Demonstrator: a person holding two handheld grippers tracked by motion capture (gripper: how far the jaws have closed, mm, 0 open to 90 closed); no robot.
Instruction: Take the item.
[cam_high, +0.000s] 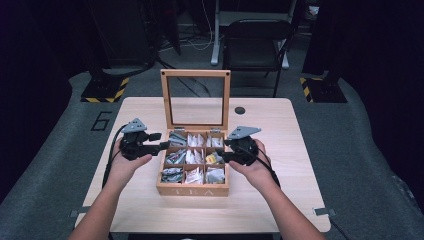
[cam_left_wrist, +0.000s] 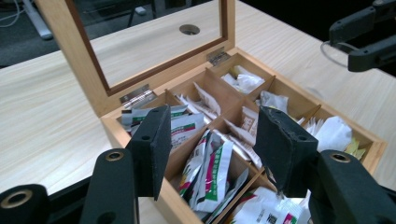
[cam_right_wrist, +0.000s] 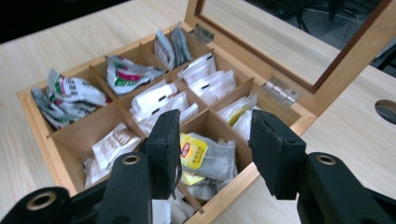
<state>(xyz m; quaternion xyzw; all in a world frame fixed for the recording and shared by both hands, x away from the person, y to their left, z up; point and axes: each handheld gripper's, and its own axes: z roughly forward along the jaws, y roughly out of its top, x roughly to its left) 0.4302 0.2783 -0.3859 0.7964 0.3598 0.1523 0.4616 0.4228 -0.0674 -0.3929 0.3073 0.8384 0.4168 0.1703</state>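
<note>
While both grippers hover with jaws spread and nothing between them, the left gripper (cam_high: 161, 145) sits at the left wall of the tea box (cam_high: 193, 190) and the right gripper (cam_high: 223, 157) at its right wall. This bamboo-coloured wooden box stands mid-table, its front marked TEA facing the person, nine square compartments stuffed with crinkled foil and paper sachets. Its glass-paned lid (cam_high: 195, 73) stands upright at the back on metal hinges, above the pale wood-grain table (cam_high: 280, 200).
</note>
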